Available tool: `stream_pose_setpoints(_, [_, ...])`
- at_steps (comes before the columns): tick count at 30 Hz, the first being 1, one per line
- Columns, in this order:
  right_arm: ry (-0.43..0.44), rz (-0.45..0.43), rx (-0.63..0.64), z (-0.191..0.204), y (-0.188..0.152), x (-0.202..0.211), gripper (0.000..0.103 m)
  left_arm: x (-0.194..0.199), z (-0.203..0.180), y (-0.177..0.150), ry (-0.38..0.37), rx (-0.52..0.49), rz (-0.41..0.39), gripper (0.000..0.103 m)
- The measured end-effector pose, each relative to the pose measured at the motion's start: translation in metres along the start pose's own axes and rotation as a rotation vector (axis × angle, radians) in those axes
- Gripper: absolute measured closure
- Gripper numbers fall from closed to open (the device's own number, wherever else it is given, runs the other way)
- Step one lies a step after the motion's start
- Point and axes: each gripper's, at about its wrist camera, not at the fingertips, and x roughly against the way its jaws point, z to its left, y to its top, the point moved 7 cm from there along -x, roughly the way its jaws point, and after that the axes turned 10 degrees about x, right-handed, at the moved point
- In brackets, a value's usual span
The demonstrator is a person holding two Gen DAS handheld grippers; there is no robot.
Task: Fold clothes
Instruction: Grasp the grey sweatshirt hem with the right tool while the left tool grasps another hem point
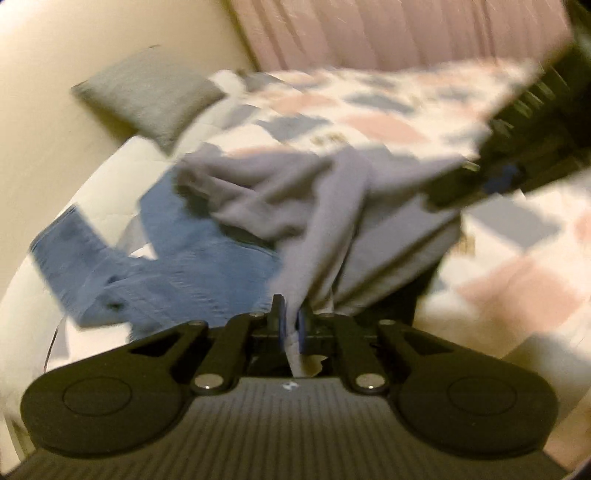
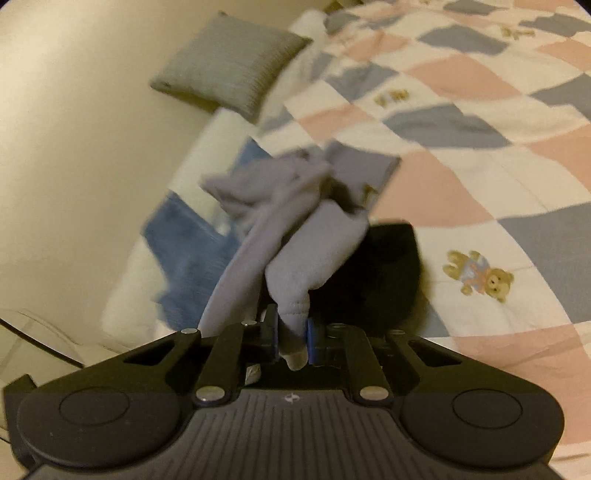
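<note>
garment [image 2: 295, 218] on quilt [image 2: 461, 122], cushion [image 2: 232, 70] seemingly behind

1. No words, brand names or numbers can be read in either wrist view.
2. A small white emblem marks each gripper body; blur leaves it unreadable.

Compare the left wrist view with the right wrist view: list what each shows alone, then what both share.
Only the left wrist view shows the pink headboard and the right claw seen from outside. Only the right wrist view shows the teddy bear print and the full black item on the quilt. Both show a claw shut on the grey garment, left claw included, plus the blue garment and grey pillow.
</note>
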Motion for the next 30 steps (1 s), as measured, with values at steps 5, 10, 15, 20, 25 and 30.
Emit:
stream_pose_setpoints(5, [0.041, -0.054, 0.013, 0.028, 0.016, 0.061, 0.090, 0.076, 0.048, 0.028, 0.004, 0.237, -0.066, 0.098])
stream_pose_setpoints(10, [0.045, -0.095, 0.085, 0.056, 0.013, 0.133, 0.090, 0.159, 0.054, 0.024, 0.017, 0.356, -0.128, 0.099])
stream_pose_setpoints(15, [0.071, -0.111, 0.007, 0.049, -0.013, 0.205, 0.090, 0.246, 0.028, -0.009, 0.000, 0.452, -0.149, 0.103])
stream_pose_setpoints(20, [0.098, -0.129, -0.075, 0.037, -0.048, 0.277, 0.090, 0.316, -0.015, -0.056, -0.019, 0.534, -0.137, 0.103])
stream_pose_setpoints(25, [0.076, -0.125, -0.035, 0.036, -0.068, 0.333, 0.090, 0.369, -0.061, -0.083, -0.039, 0.567, -0.150, 0.103])
stream_pose_setpoints(30, [0.050, -0.164, -0.066, 0.031, -0.083, 0.377, 0.090, 0.395, -0.095, -0.091, -0.070, 0.543, -0.151, 0.103])
